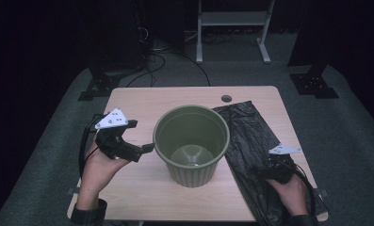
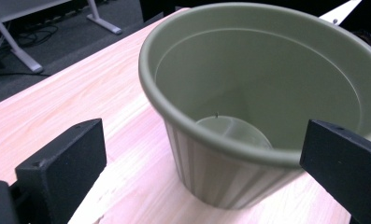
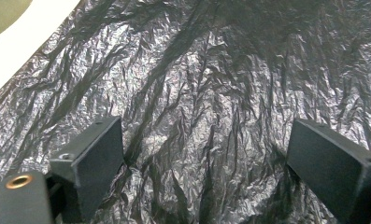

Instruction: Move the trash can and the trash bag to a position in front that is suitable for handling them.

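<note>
A green ribbed plastic bin stands upright and empty in the middle of the wooden table. A crinkled black plastic bag lies flat on the table to its right. My left gripper hovers left of the bin, open, jaws pointing at its side with nothing between them; in the left gripper view the bin sits close ahead between the jaws. My right gripper is low over the bag near the table's front right, open, and in the right gripper view the bag spreads beneath the wide-apart jaws.
A small round hole sits in the table top near the far edge. Beyond the table stand a white frame, dark stands and cables on grey carpet. Bare wood lies left of the bin.
</note>
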